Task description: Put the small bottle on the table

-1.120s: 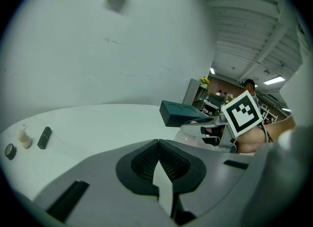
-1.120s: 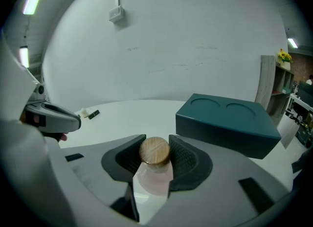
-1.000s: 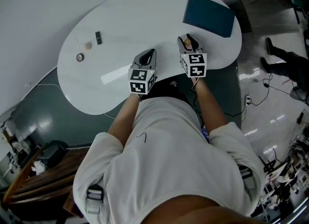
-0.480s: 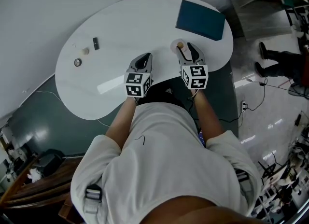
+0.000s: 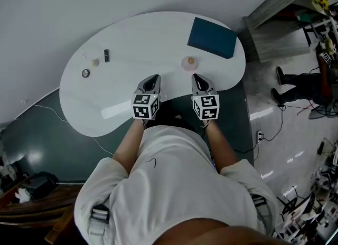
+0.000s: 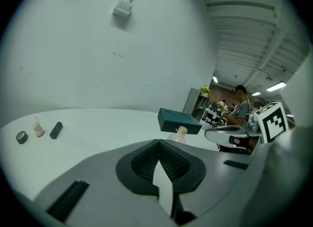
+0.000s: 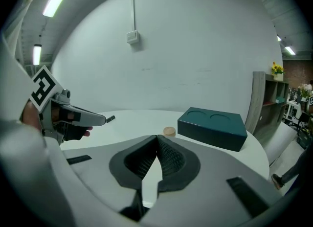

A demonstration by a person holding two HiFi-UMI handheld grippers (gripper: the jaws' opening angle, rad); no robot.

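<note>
A person wears a white short-sleeved T-shirt (image 5: pixel 174 186). The left gripper (image 5: pixel 151 80) and right gripper (image 5: pixel 198 78) are smooth light grey plastic. Behind each pair of jaws sits a white cube with black square markers (image 5: pixel 144 106). Black ribbed pads (image 6: pixel 144 160) line the jaws.

V. bright, even; fisheye edges

White table (image 5: pixel 132 54), dark teal box (image 5: pixel 212 37)

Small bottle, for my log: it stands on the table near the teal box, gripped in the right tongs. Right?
Not gripped: the small bottle stands free on the table near the teal box. The right gripper view shows the right tongs shut on nothing.
</note>
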